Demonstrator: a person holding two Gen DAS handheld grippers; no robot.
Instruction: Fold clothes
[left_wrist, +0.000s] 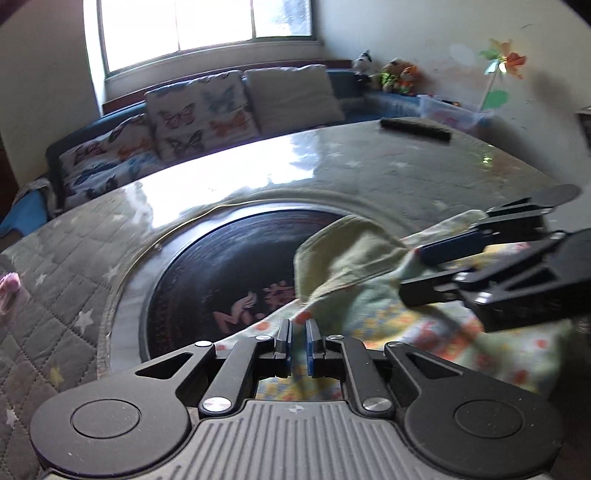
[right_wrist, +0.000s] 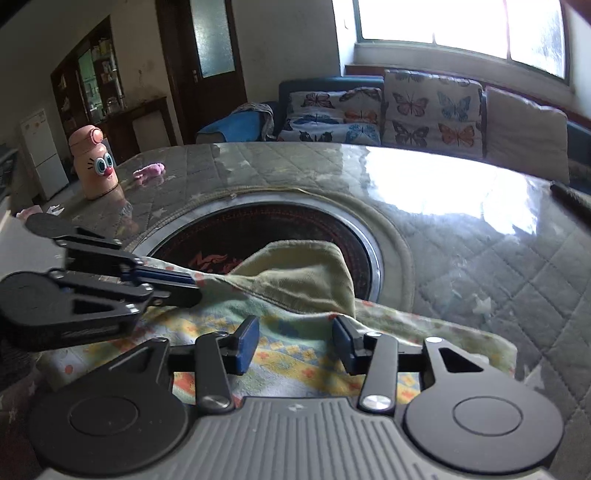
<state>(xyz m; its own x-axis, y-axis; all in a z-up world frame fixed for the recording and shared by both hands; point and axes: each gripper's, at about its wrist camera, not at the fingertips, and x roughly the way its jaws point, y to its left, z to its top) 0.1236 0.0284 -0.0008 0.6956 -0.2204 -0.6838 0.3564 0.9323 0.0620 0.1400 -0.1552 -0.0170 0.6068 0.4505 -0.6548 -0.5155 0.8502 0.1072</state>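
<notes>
My left gripper (left_wrist: 298, 341) is pinched nearly closed on a fold of the patterned garment (right_wrist: 295, 354), which lies crumpled on the quilted table (right_wrist: 480, 258) beside its dark round centre plate (left_wrist: 236, 266). My right gripper (right_wrist: 295, 341) stands spread apart over the cloth, holding nothing.

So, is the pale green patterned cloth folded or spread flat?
Partly folded: the pale green patterned cloth has one corner turned over, showing its plain underside.
</notes>
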